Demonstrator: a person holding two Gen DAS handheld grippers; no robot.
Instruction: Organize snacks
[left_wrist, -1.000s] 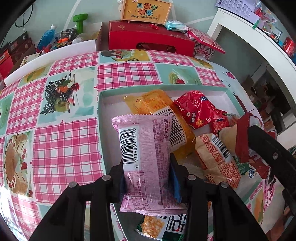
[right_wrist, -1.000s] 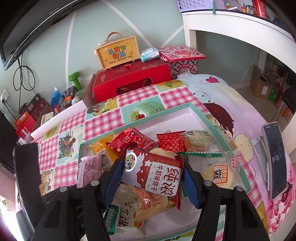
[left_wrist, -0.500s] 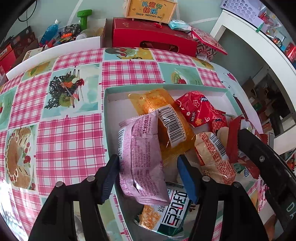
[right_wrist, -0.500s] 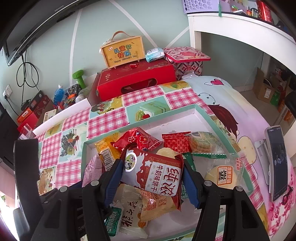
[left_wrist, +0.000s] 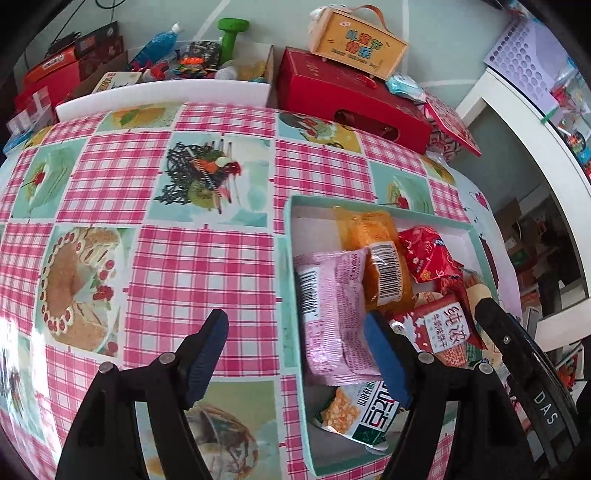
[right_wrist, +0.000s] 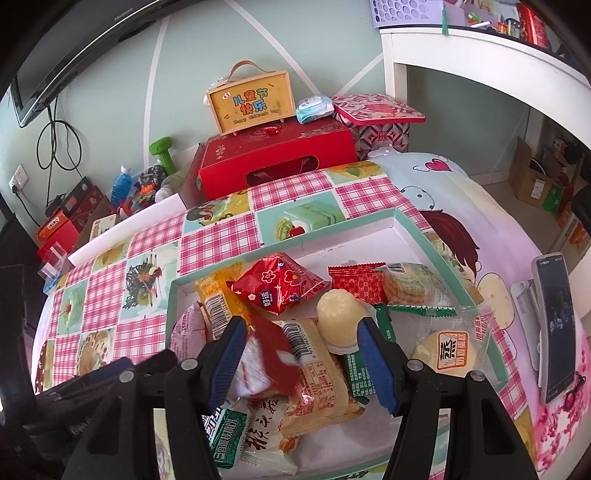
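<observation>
While the left claw (left_wrist: 295, 322) was spreading its jaws, nothing sat between the blue pads; they framed bare checked tablecloth (left_wrist: 192, 266) and the left wall of the tray (left_wrist: 289, 266), so it was logged as released. Pink packet (left_wrist: 332, 314) lay flat inside the tray against that left wall, barcode end away from the camera, its right edge hidden behind the claw's right finger, no pad pressing on it. Orange packet (left_wrist: 373, 236) lay just beside it, partly overlapping its upper right corner. Right claw (right_wrist: 301, 326) hung over the middle of the tray with jaws partly apart. A red-and-white packet (right_wrist: 269, 354) showed there as a blur, lying against the left pad, with a clear gap to the right pad; whether it was grasped or loose could not be told. Pale jelly cup (right_wrist: 340, 314) stood just inside the right pad. Red flowered packet (right_wrist: 280, 288) sat further back. Phone (right_wrist: 556, 325) stood outside the tray, at far right
</observation>
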